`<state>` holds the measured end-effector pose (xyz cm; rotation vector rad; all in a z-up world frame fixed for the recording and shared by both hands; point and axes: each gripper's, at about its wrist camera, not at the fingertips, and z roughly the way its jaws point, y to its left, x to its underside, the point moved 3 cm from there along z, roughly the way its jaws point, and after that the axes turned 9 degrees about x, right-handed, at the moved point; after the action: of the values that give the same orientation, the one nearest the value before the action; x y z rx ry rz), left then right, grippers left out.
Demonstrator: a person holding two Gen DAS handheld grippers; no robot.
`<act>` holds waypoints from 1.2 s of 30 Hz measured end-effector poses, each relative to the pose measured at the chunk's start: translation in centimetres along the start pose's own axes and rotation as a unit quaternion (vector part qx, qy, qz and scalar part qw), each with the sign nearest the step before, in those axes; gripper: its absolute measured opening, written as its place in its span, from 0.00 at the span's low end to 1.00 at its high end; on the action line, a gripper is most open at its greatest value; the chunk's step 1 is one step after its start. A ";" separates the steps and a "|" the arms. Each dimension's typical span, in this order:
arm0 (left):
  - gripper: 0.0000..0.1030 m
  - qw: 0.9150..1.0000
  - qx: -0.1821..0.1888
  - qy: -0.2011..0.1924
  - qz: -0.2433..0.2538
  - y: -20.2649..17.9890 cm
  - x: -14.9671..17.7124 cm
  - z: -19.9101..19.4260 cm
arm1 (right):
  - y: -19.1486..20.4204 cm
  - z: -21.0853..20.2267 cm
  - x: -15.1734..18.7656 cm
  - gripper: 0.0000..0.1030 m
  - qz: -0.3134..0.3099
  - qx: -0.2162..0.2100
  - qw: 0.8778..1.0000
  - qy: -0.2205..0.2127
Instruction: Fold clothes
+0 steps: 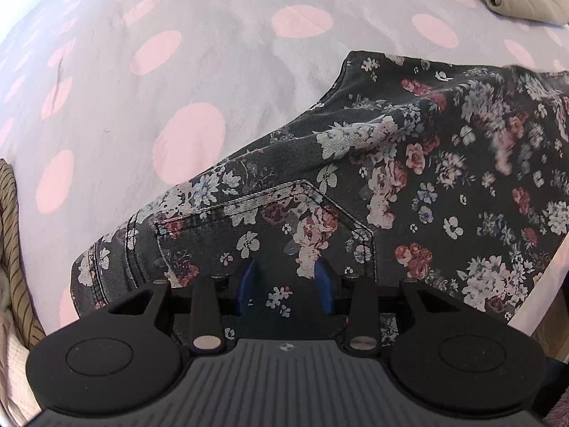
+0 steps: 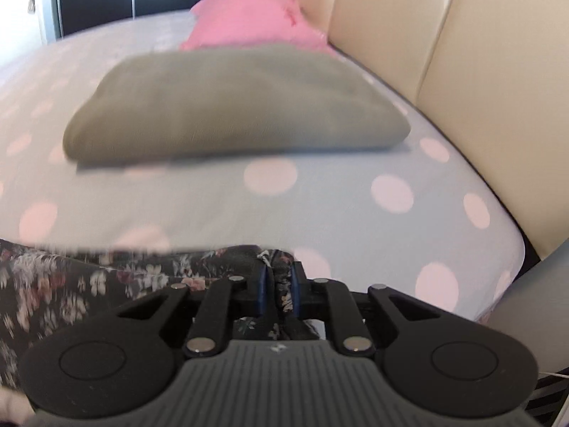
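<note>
While the left tool hovers with its blue fingers spread apart over a back pocket, the dark floral trousers lie across the lower right of the left wrist view on a bed sheet with pink dots. At the bottom centre of the right wrist view, the right tool pinches a bunched edge of the trousers between its nearly closed fingers. A folded grey garment lies mid-frame beyond it, with a pink garment behind and a cream headboard at right.
</note>
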<state>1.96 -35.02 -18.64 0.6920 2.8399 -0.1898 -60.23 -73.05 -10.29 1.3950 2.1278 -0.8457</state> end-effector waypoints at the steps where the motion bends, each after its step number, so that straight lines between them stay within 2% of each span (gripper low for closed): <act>1: 0.34 1.000 -0.001 0.001 0.000 0.0 0.0 0.1 | 0.4 0.1 -0.3 0.15 -0.010 0.007 1.000 -0.007; 9: 0.34 1.000 -0.003 -0.001 -0.016 0.2 0.3 0.3 | 1.8 4.1 0.1 0.16 -0.065 0.070 0.993 0.063; 11: 0.34 1.000 -0.004 0.001 -0.016 0.3 0.3 0.4 | 2.2 5.1 0.2 0.26 -0.079 0.085 0.990 0.081; 12: 0.34 1.000 -0.006 0.002 -0.025 0.3 0.2 0.5 | 2.4 5.6 0.2 0.37 -0.086 0.093 0.988 0.090; 13: 0.34 1.000 -0.006 0.002 -0.026 0.3 0.1 0.5 | 2.4 6.0 0.2 0.39 -0.088 0.099 0.986 0.097; 17: 0.34 1.000 -0.009 0.003 -0.023 0.1 -0.1 0.6 | -1.1 3.8 0.0 0.40 0.039 0.072 0.993 0.083; 21: 0.34 1.000 -0.011 -0.002 -0.022 0.0 -0.1 0.3 | -3.8 1.5 0.9 0.40 0.148 0.050 0.985 0.067; 24: 0.34 1.000 -0.006 -0.014 -0.027 -0.1 -0.3 -0.4 | -4.2 0.4 1.6 0.26 0.184 0.032 0.980 0.061; 27: 0.34 0.999 -0.010 -0.028 -0.041 0.1 -0.5 -0.9 | -0.8 1.1 1.7 0.20 0.118 0.006 0.991 0.068; 30: 0.34 0.998 -0.019 -0.037 -0.056 0.3 -0.8 -1.3 | 2.7 1.7 1.8 0.19 0.052 -0.020 0.996 0.074; 33: 0.34 0.997 -0.030 -0.034 -0.063 0.5 -0.7 -1.2 | 6.1 2.3 2.0 0.17 -0.014 -0.046 0.996 0.080; 36: 0.34 0.996 -0.042 -0.018 -0.071 0.8 -0.1 -0.6 | 9.5 2.9 2.1 0.16 -0.080 -0.072 0.991 0.085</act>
<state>2.34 -34.21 -18.06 0.4662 2.8455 -0.1039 -52.15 -70.89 -16.08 1.2753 2.4051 -0.6367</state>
